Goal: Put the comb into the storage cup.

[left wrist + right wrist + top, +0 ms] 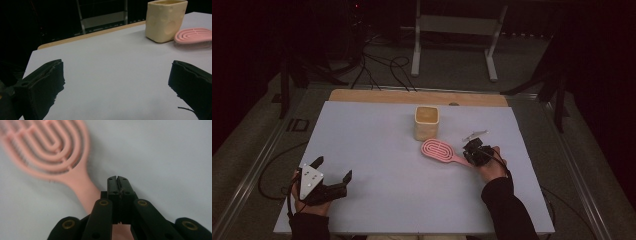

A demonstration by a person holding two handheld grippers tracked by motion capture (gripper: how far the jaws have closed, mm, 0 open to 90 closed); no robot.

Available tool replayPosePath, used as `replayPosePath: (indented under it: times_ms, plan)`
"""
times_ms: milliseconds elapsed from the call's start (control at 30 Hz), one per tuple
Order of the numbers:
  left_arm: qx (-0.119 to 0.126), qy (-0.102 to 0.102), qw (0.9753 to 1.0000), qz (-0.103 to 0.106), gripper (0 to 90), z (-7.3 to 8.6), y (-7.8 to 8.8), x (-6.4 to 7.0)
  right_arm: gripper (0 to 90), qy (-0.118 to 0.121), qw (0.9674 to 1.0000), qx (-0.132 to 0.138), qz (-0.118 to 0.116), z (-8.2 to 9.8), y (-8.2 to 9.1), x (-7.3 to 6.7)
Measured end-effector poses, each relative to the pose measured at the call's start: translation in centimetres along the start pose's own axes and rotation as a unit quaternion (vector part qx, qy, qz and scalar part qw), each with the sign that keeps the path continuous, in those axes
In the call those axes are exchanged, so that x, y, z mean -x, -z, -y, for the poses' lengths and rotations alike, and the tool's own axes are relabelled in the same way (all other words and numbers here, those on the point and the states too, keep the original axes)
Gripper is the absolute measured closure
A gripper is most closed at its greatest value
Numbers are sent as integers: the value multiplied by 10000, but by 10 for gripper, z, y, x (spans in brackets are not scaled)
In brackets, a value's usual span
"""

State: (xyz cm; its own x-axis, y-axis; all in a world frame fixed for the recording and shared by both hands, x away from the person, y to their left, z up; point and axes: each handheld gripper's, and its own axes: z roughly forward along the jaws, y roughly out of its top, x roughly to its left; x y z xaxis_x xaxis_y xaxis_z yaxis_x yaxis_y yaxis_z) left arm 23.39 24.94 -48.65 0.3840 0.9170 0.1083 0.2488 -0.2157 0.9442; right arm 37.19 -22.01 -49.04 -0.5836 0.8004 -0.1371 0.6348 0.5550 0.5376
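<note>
The right tongs [475, 151] pinch the handle of the pink hairbrush [440, 150]; the left tongs [333, 171] are spread and hold nothing. To do it well, keep the pinch firm and lift level, because the yellow cup [426, 122] stands near at 11 o'clock of the brush.

So the bench [377, 150] has a pale, greyish-white top, with a strip of bare wood showing along the far edge. Two things sit directly on it, both right of the middle. There's a cream-yellow cup [426, 122] standing upright toward the far side, squarish with rounded corners and shallow round dimples in its walls. Just in front of it, a bit to the right, a pink hairbrush [441, 151] with an open, looped head lies flat, its handle pointing toward the near right corner. From above, cup and brush look just beside each other; can't tell if they actually touch. The surface itself looks plain and smooth.
</note>
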Motion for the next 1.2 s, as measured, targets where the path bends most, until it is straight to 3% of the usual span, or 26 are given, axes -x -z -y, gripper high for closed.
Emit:
replayPosePath:
  times_ms: [233,867,1067,1200]
  plan:
    - [-5,6,10000,-4,8,0,0,1,896,0,9998,-157,-106,13,-5,-3]
    - [-15,5,10000,11,9,0,0,1,892,37,9994,-181,-308,23,1,-9]
    - [-23,-2,10000,8,9,0,-1,1,862,71,9994,-148,-300,26,4,-12]
    - [-24,-8,10000,4,9,0,0,1,839,11,9997,36,-230,25,8,-10]
